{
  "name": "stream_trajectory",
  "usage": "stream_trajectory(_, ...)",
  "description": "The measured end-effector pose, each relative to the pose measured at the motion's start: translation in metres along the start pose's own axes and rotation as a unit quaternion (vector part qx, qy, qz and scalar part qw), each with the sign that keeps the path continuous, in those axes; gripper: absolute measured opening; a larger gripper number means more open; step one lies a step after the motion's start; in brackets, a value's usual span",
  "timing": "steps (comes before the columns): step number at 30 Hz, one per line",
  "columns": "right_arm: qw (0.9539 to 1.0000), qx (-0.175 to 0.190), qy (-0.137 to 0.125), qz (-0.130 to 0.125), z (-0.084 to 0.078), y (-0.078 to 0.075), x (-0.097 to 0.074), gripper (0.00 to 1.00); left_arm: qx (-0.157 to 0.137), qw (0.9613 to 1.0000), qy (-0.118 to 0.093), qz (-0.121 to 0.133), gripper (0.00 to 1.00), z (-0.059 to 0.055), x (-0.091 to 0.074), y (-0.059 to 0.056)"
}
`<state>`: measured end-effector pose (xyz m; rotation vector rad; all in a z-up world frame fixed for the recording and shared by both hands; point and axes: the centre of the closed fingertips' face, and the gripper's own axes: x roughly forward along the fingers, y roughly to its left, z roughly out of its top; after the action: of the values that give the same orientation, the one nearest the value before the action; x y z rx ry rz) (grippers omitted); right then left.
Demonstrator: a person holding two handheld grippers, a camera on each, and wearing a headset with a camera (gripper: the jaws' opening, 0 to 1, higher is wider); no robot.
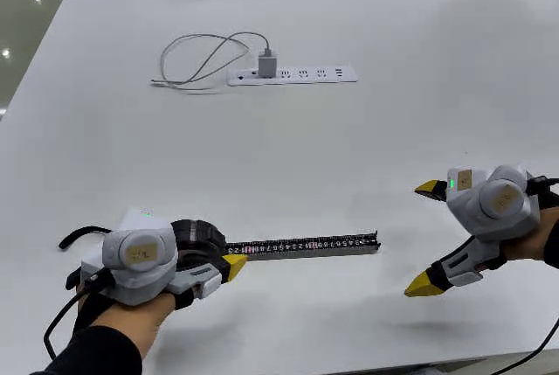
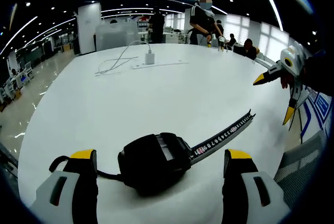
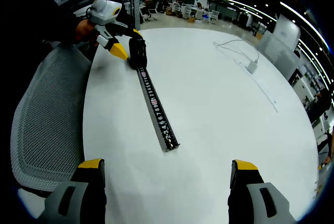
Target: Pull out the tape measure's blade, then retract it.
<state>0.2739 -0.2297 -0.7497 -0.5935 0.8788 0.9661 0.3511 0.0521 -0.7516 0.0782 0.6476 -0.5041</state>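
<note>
A black tape measure case (image 1: 199, 246) lies on the white table (image 1: 288, 156) at the near left. Its black blade (image 1: 306, 245) is drawn out to the right and lies flat, ending at a tip (image 1: 376, 239). My left gripper (image 1: 225, 249) is open and straddles the case (image 2: 154, 161), its yellow-tipped jaws standing clear on both sides. My right gripper (image 1: 425, 237) is open a little beyond the blade's end, holding nothing. In the right gripper view the blade tip (image 3: 171, 145) lies just ahead of the spread jaws of the right gripper (image 3: 168, 165).
A white power strip (image 1: 293, 74) with a plugged-in charger and a looped white cable (image 1: 201, 56) lies at the far middle of the table. A grey mesh chair (image 3: 47, 125) stands at the near table edge. People (image 2: 201, 20) stand far behind the table.
</note>
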Motion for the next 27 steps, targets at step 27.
stream_trajectory(27,0.9944,-0.082,0.031,0.059,0.009,-0.012,0.037,0.99,-0.01,0.995,-0.079,0.06,0.99,0.01,0.014,0.009)
